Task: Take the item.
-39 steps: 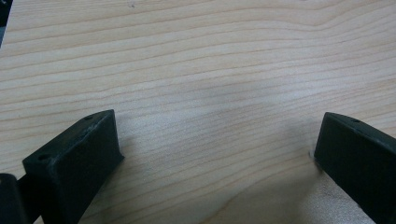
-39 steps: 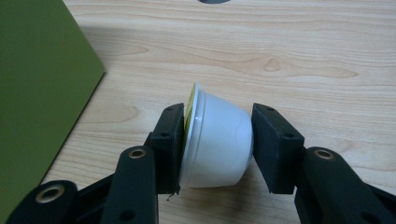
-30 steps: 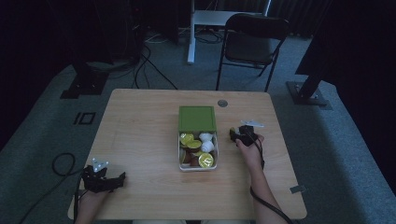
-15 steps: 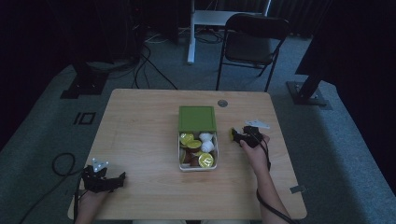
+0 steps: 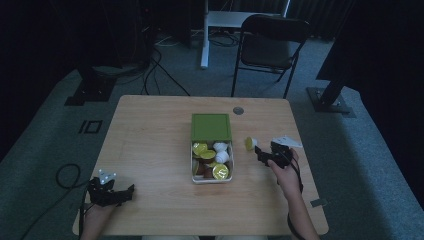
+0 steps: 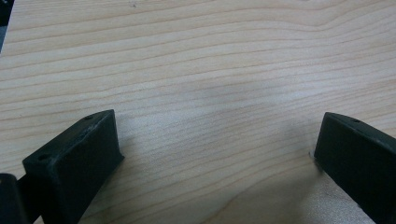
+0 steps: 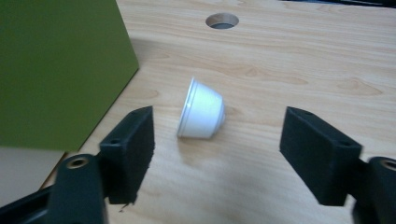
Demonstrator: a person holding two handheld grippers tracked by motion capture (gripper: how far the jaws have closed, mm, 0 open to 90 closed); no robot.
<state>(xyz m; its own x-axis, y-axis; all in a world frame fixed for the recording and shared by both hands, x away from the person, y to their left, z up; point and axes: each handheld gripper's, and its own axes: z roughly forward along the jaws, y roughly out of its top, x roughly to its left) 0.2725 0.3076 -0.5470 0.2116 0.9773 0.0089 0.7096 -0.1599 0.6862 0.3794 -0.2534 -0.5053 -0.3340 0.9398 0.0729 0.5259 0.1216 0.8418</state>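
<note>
White capsule (image 7: 201, 114) with yellow-green lid, tipped on its side, right gripper (image 7: 217, 161) jaws just opened wide, nothing gripped

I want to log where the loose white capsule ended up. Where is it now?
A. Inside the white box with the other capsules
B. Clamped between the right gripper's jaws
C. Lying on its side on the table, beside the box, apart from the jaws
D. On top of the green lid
C: the white capsule lies tipped on the table right of the green lid, ahead of the right gripper, whose open jaws do not touch it.
</note>
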